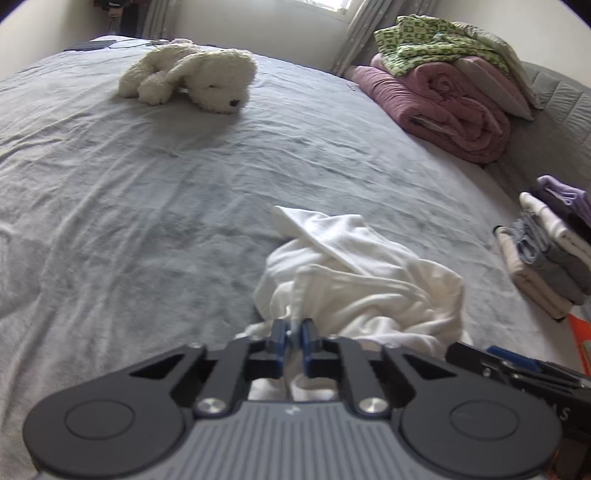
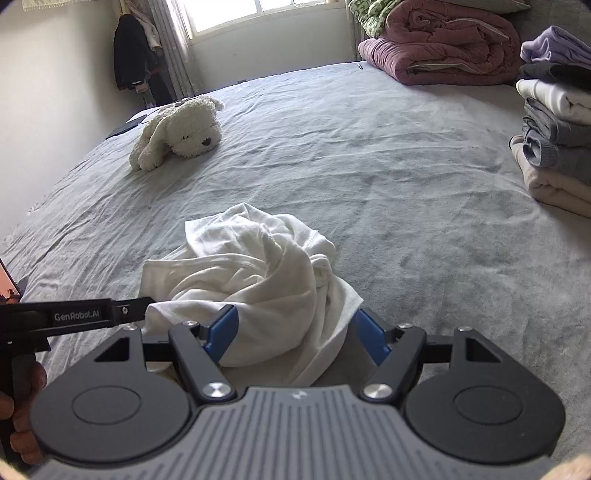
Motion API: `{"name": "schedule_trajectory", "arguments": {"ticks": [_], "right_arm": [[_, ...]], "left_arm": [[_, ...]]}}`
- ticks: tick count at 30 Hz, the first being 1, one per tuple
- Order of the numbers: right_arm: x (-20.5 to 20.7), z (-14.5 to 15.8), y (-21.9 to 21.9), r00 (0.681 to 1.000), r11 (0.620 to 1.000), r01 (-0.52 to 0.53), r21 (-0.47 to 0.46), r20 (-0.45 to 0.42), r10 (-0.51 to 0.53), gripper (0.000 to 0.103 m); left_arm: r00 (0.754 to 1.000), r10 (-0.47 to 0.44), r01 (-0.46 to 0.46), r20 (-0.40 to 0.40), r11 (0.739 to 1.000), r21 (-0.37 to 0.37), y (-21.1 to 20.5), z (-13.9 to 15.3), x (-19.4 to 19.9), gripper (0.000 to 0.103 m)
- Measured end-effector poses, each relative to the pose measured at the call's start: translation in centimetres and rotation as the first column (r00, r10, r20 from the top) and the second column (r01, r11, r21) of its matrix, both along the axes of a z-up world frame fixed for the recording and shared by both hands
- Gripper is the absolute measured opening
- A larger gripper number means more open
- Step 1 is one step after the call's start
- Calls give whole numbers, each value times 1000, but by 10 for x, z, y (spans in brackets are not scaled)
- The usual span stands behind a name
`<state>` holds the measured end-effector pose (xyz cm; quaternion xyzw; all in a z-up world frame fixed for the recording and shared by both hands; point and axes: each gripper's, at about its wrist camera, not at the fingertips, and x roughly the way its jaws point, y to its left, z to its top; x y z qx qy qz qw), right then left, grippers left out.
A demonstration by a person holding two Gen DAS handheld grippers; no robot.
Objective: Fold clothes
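- Left tool [image 1: 293, 332]: clamped on a pinch of white garment [image 1: 362, 273], fabric pulled up between the blue pads.
- Right tool [image 2: 297, 334]: jaws apart, one either side of the crumpled near edge of the garment [image 2: 258, 269]; pads [image 2: 221, 334] touching cloth, pressure unclear.
- Garment bunched in a heap on near part of bed, unfolded.
- Cream plush dog [image 1: 192, 75] well apart, far side of bed, lying on its side.
- Stack of folded clothes [image 2: 557, 136] at right edge; rolled pink quilt [image 1: 443, 107] beyond, green patterned cloth [image 1: 424, 40] on top.
- Bed sheet [image 1: 147, 184] grey, wrinkled.
- Window [image 2: 255, 11] with curtains at far wall; dark clothing [image 2: 131, 51] hanging in the corner.
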<state>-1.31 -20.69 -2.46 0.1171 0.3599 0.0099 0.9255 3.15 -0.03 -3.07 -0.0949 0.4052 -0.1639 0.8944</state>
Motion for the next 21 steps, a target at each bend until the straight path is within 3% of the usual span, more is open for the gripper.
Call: {"name": "schedule_trajectory", "arguments": {"ticks": [9,15,21], "right_arm": [[-7,8,-11,1000,997,-16,74,0,16,73],[-3,10,-8,1000,994,-31,104,3,31,73],[7,7,-2,1000,997,-27,67,15,26,72]], "left_arm": [[979,-193,194,64,981,0,-13,7,-29,4],[933,-359,359,21,931,-69,-22,2,-51,4],[892,-451,449,-28,892,-51,-33,-8,-69,4]]}}
